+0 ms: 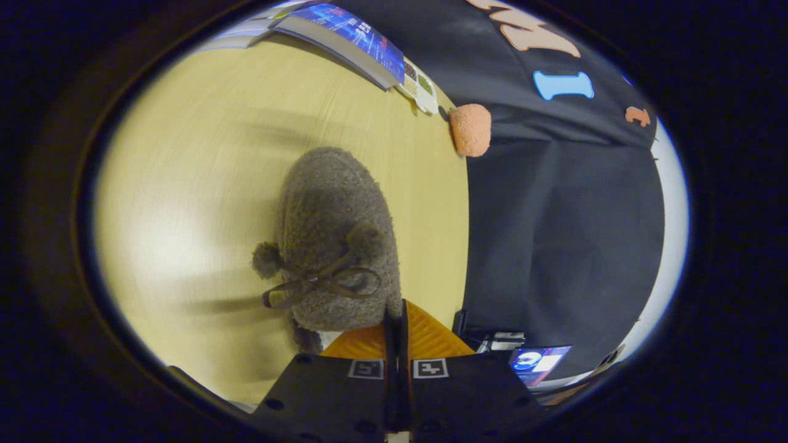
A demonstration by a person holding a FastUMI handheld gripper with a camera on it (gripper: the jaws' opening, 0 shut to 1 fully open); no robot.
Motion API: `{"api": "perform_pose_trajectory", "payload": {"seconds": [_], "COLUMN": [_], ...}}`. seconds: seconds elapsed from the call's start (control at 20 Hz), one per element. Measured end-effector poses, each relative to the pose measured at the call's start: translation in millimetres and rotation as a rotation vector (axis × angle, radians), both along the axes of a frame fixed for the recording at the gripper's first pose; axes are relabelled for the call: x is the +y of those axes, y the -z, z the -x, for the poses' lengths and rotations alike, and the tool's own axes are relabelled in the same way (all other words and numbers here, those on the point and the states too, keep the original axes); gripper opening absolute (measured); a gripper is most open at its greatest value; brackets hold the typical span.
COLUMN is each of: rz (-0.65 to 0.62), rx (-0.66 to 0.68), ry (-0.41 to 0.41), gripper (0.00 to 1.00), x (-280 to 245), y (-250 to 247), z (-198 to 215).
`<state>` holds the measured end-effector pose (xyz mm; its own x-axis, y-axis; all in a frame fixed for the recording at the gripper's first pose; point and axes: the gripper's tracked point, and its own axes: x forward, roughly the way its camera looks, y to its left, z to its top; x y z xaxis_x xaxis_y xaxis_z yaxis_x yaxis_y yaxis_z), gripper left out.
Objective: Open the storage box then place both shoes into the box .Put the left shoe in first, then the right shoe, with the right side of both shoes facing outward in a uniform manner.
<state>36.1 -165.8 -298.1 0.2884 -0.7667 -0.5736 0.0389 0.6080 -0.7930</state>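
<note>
With its two fingers drawn together so that barely a slit shows between them, the hand-held gripper point(396, 320) has a grey fuzzy shoe point(335, 237) by the near end, apparently by a thin part of its collar or heel, though the exact pinch is hidden behind the fingers. The shoe hangs just ahead of the fingers, toe pointing away, its bow and two pompoms facing the camera; that hold by the rim looks chosen so the shoe can be swung and dropped in sideways. Blur over the pale wooden desk point(203, 184) suggests the shoe is in mid-carry, above the surface. Beyond the shoe, at the desk's far edge, sits a small orange fuzzy thing point(470, 129), and near it a blue-covered booklet point(354, 34). The storage box cannot be made out, so how close the drop-in is stays a guess.
</note>
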Motion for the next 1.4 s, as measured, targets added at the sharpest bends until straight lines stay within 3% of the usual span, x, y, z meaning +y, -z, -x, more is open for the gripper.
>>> {"api": "perform_pose_trajectory", "payload": {"seconds": [0.2,0.65,0.95,1.4], "rz": [0.081,0.181,0.187,0.023], "rx": [-0.004,-0.173,-0.237,-0.257], "ry": [0.001,-0.008,-0.065,-0.13], "gripper": [0.04,0.03,0.03,0.03], "x": [-2.4,35.1,109.7,242.6], "y": [-28.8,-142.6,-184.5,-180.6], "z": [4.5,9.0,6.0,-3.4]}}
